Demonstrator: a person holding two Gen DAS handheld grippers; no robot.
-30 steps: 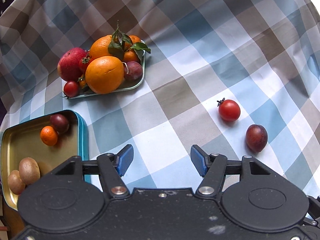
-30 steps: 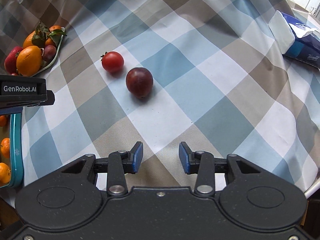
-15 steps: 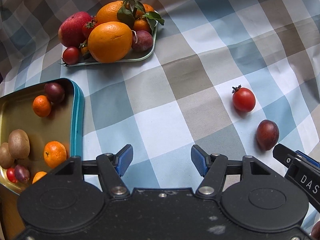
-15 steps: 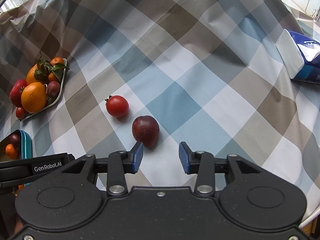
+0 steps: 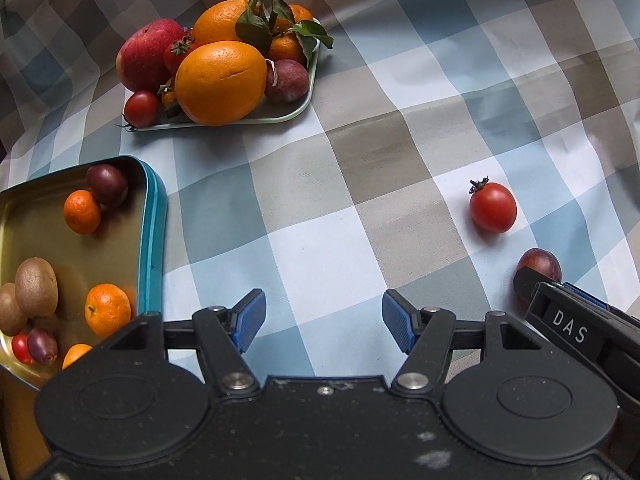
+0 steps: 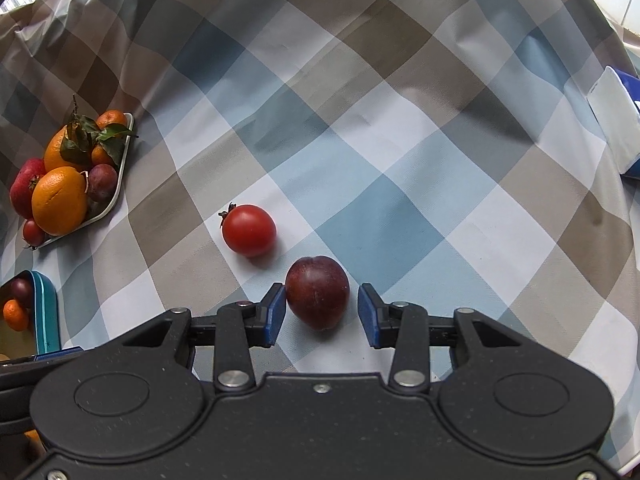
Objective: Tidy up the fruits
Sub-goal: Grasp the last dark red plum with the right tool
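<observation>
The dark red plum (image 6: 317, 293) lies on the checked cloth (image 6: 400, 152) of the counter, and it is framed by the right tool (image 6: 322, 316). The two blue pads are set apart on each side of the plum. The left pad looks very close to the skin, while a small gap is seen at the right pad, so nothing is squeezed yet. The left tool (image 5: 324, 320) is held wide apart over bare cloth, with nothing in it.

A red tomato (image 6: 249, 230) sits just beside the plum. The gold tin with the blue rim (image 5: 152, 240) already holds small fruits, and a green tray (image 5: 296, 110) is piled with oranges.

Trouble could come from the uneven gap — the plum is round and smooth, so it might be pushed sideways and roll into the tomato when the pads are closed. If it is pinched too hard, the soft fruit could be bruised — too softly, and it may be dropped.
</observation>
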